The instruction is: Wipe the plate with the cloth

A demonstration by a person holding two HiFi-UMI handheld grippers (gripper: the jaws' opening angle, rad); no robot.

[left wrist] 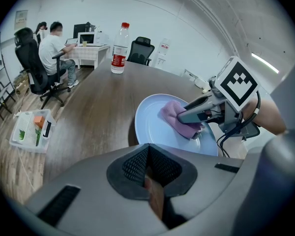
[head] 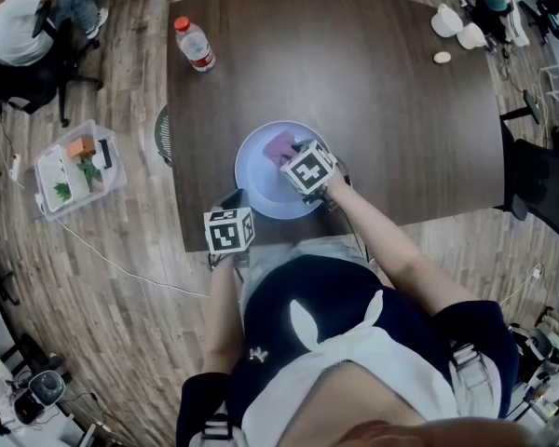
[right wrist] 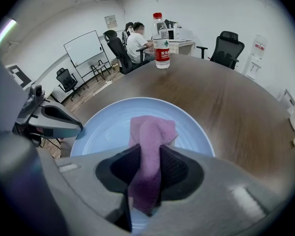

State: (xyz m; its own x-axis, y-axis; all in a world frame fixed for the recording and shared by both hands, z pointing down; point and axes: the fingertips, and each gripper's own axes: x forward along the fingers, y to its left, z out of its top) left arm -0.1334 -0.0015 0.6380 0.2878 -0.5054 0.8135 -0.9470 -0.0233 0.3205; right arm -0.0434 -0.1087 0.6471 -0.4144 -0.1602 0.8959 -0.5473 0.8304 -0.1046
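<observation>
A pale blue plate (head: 261,189) rests on the dark wooden table (head: 382,110) near its front edge. On the plate lies a pink cloth (head: 280,145), with my right gripper (head: 293,154) shut on it and pressing it down. In the right gripper view the cloth (right wrist: 150,136) runs up between the jaws over the plate (right wrist: 103,122). My left gripper (head: 233,200) sits at the plate's near-left rim, its jaws closed and empty. The left gripper view shows the plate (left wrist: 152,127) just beyond its tips (left wrist: 148,151), and the right gripper (left wrist: 181,116) on the cloth (left wrist: 173,111).
A water bottle (head: 194,43) stands at the table's far left corner. White cups (head: 456,24) sit at the far right corner. A clear plastic bin (head: 74,168) is on the floor to the left. Office chairs (head: 540,180) flank the table, and people sit at a far desk (left wrist: 51,48).
</observation>
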